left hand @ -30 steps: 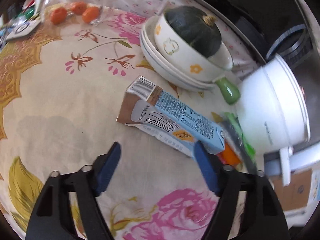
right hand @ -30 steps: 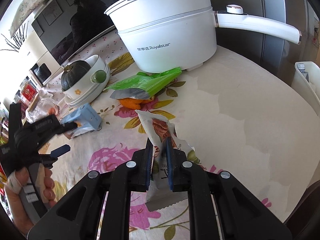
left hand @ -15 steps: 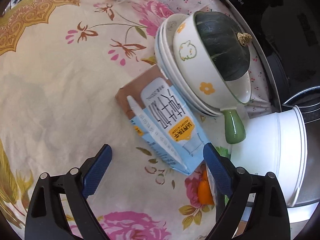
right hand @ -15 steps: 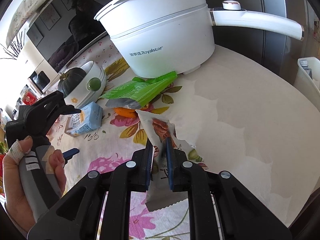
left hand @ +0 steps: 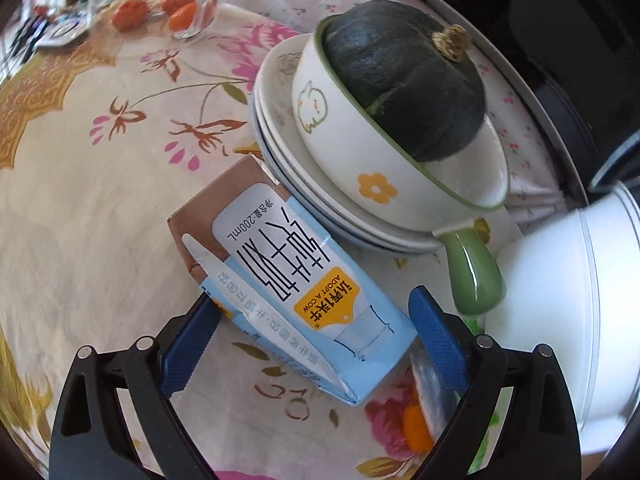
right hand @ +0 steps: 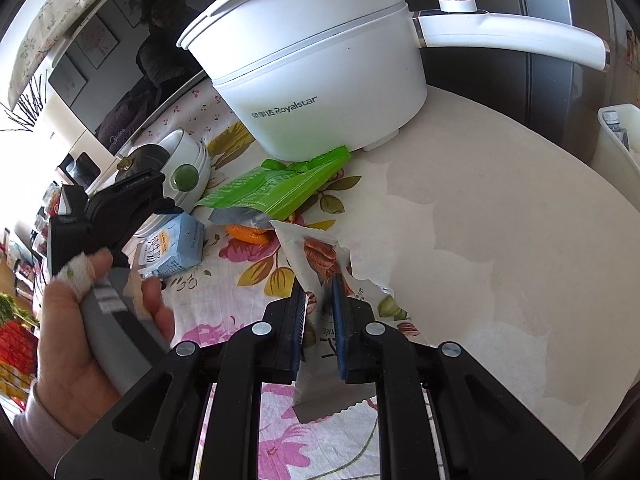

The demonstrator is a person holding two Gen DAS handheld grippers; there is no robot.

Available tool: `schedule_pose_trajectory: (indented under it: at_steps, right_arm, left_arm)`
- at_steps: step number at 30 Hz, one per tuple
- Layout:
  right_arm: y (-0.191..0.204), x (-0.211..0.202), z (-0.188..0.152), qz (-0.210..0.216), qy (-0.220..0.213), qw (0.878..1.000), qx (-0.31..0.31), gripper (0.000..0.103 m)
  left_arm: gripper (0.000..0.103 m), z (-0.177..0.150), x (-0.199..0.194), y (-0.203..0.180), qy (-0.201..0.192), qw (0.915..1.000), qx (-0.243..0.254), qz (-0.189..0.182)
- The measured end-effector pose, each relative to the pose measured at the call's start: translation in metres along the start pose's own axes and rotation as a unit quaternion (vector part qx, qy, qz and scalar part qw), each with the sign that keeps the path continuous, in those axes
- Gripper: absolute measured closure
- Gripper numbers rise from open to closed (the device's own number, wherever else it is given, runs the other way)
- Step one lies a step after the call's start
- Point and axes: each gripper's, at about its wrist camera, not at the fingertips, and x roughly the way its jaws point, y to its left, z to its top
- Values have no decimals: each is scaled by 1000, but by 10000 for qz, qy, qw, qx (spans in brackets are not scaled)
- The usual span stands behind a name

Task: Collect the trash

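Observation:
A light-blue and brown milk carton point(left hand: 288, 276) lies on its side on the floral tablecloth, against the stacked plates. My left gripper point(left hand: 312, 294) is open wide and straddles the carton's near end, one blue pad on each side, neither pressing. The right wrist view shows the same carton point(right hand: 172, 248) under that gripper's black body point(right hand: 120, 204), held by a person's hand point(right hand: 72, 340). My right gripper point(right hand: 318, 292) is shut on a torn white snack wrapper point(right hand: 320, 256) with a nut picture. A green wrapper point(right hand: 276, 188) lies by the pot.
A white electric pot point(right hand: 320, 80) with a long handle stands at the back. A bowl holding a dark green squash point(left hand: 400, 80) sits on stacked plates point(left hand: 280, 140). An orange piece point(right hand: 244, 234) lies under the green wrapper. A glass jar point(left hand: 180, 12) stands far left.
The left gripper has moved in over the milk carton, which now sits between its fingers, and its jaws stand a little wider. The right gripper has kept still with the wrapper.

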Motion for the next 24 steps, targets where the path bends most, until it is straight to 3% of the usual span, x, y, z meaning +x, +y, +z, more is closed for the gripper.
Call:
schedule_pose_trajectory:
  at_steps: [5, 6, 7, 9, 11, 13, 14, 17, 19, 24]
  right_arm:
    - [2, -2, -3, 28, 43, 10000, -12, 91]
    - [4, -3, -4, 32, 48, 10000, -32, 91]
    - [5, -5, -6, 39, 51, 10000, -52, 91]
    - [9, -7, -8, 48, 59, 9999, -104, 91]
    - [12, -9, -10, 55, 60, 9999, -138, 91]
    - [14, -10, -13, 70, 72, 9998, -146, 91]
    - [16, -11, -14, 76, 73, 9998, -150, 91]
    - [20, -12, -18, 66, 90, 9998, -193, 91]
    - [23, -12, -21, 41, 110, 9996, -249, 90]
    - [22, -10, -20, 25, 119, 9995, -276, 90]
  left_arm:
    - [26, -5, -15, 31, 163, 9944, 700, -771]
    - [54, -5, -20, 37, 195, 9929, 826, -837]
    - [63, -5, -20, 43, 432, 9893, 1000, -967]
    - [73, -6, -29, 54, 572, 9832, 1330, -1111]
    - [77, -13, -44, 62, 501, 9779, 1880, -770]
    - [77, -21, -55, 70, 497, 9727, 2192, -577]
    - [72, -23, -58, 72, 494, 9718, 2246, -517]
    - [23, -22, -68, 84, 482, 9819, 1760, -513]
    - [18, -16, -72, 93, 586, 9897, 1081, -738]
    - [14, -10, -68, 92, 743, 9933, 184, -863]
